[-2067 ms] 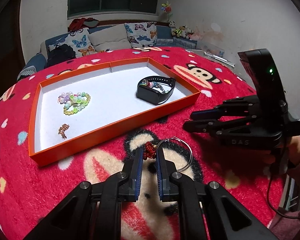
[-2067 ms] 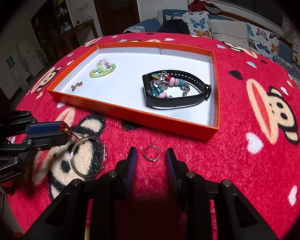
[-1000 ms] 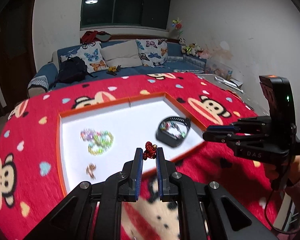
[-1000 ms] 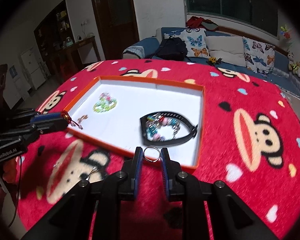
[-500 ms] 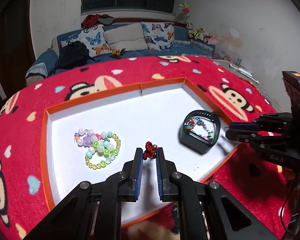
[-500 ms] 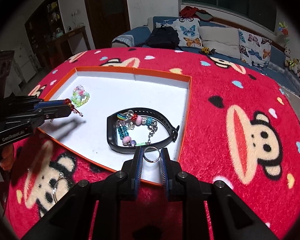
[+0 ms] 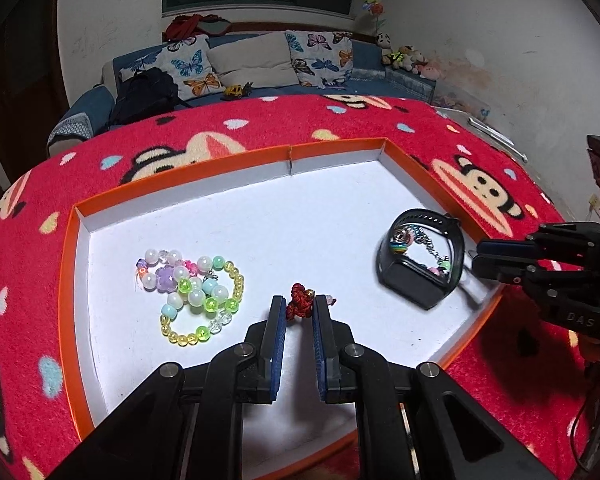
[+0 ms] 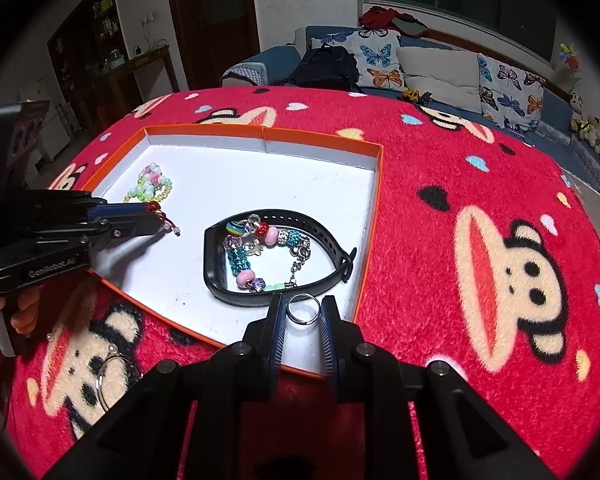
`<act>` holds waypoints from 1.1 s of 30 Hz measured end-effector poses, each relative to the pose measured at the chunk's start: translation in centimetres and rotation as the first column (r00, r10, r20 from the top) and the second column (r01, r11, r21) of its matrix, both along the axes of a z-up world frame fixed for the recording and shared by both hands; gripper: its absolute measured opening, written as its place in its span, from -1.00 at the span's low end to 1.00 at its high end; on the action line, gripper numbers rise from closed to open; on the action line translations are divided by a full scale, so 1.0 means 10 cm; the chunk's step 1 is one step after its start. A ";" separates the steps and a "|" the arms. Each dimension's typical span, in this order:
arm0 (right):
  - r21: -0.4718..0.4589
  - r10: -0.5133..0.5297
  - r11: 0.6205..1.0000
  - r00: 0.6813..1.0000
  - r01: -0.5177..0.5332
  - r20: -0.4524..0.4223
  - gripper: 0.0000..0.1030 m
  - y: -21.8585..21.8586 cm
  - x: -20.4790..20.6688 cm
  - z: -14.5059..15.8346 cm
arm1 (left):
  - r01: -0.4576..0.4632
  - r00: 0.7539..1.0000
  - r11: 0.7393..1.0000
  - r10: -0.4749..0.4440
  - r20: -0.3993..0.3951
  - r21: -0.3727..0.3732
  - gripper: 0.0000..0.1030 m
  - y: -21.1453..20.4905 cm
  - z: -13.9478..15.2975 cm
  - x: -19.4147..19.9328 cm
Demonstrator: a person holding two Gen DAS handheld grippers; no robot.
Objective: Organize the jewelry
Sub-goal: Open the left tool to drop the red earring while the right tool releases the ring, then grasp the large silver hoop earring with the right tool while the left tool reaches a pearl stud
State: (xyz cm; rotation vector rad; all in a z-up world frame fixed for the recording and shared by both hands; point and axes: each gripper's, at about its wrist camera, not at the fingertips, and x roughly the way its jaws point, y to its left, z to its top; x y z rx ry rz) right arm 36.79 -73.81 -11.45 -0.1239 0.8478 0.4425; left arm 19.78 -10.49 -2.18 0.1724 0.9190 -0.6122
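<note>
An orange tray (image 7: 68, 240) with a white floor lies on the red monkey-print cloth; it also shows in the right wrist view (image 8: 374, 216). My left gripper (image 7: 300, 307) is shut on a red knotted charm (image 7: 299, 305) and holds it over the tray's near middle, also seen from the right (image 8: 158, 216). My right gripper (image 8: 303, 309) is shut on a small silver ring (image 8: 303, 309) over the tray's near corner, just in front of a black band (image 8: 268, 296) with a beaded bracelet (image 8: 260, 248) inside it. A pastel bead bracelet (image 7: 192, 296) lies at the tray's left.
A large silver hoop (image 8: 114, 376) lies on the cloth outside the tray, below the left gripper. A blue sofa with butterfly cushions (image 7: 236, 64) and a black backpack (image 7: 148, 92) stand beyond the table. A wall is at the right.
Both grippers moved lower and further over the tray with their loads. The left now hangs beside the bead bracelet; the right closed in on the black band.
</note>
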 end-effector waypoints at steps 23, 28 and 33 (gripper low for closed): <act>0.074 0.003 0.997 1.000 -0.005 0.030 -0.56 -0.02 -0.38 0.12 | -0.043 0.998 0.998 0.045 0.051 -0.037 -0.25 0.17 0.22 -0.26; 0.104 0.012 0.994 1.000 -0.014 0.015 -0.43 0.00 -0.54 0.07 | -0.082 0.995 0.994 0.086 0.048 -0.068 -0.25 0.35 0.33 -0.50; 0.111 0.032 0.993 0.999 -0.031 -0.003 -0.41 0.06 -0.67 0.01 | -0.120 0.991 0.990 0.124 0.052 -0.077 -0.25 0.54 0.39 -0.79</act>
